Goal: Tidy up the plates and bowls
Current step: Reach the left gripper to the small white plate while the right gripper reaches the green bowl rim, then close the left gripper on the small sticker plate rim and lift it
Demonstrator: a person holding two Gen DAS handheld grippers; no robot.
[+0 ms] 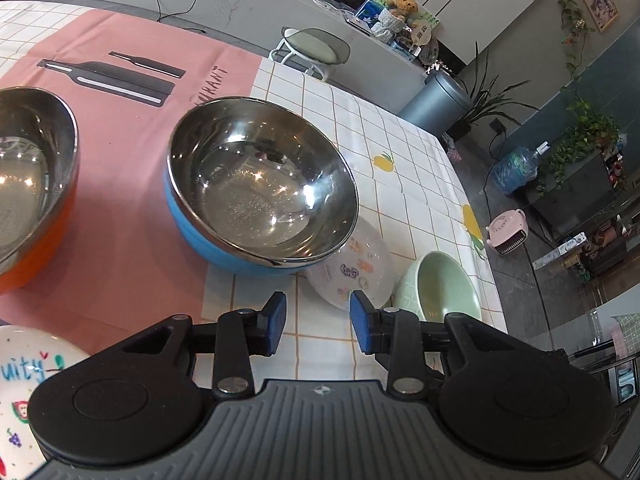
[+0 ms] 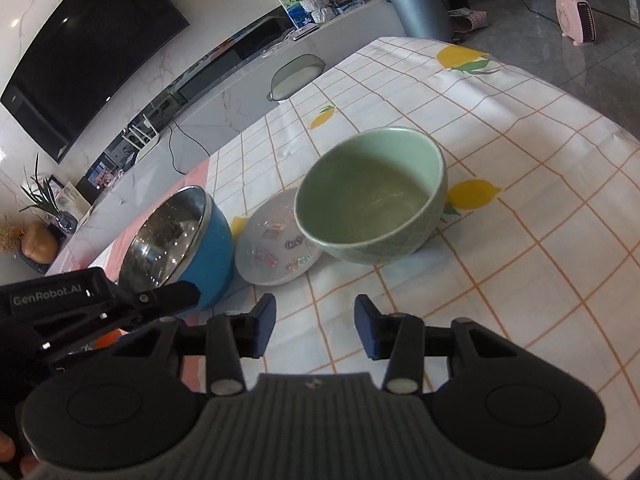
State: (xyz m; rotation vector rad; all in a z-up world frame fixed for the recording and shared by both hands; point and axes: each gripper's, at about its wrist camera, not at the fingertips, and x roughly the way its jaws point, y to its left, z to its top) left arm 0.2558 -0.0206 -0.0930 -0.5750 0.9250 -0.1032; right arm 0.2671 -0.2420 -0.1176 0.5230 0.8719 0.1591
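Note:
A blue steel-lined bowl (image 1: 260,188) (image 2: 180,240) sits on the table just ahead of my left gripper (image 1: 318,322), which is open and holds nothing. To the bowl's right lies a small clear plate (image 1: 356,268) (image 2: 276,248) with coloured motifs, and past it a pale green ceramic bowl (image 1: 440,292) (image 2: 372,196). An orange steel-lined bowl (image 1: 32,176) stands at the far left. A white printed plate (image 1: 20,384) shows at the lower left edge. My right gripper (image 2: 316,326) is open and empty, short of the green bowl. The left gripper's body (image 2: 80,304) shows at its left.
A pink placemat (image 1: 132,128) lies on the checked lemon-print tablecloth (image 2: 520,184). The table's far edge runs close behind the bowls, with a stool (image 1: 312,46), a grey bin (image 1: 436,100) and a TV cabinet (image 2: 240,92) beyond. Bare cloth lies right of the green bowl.

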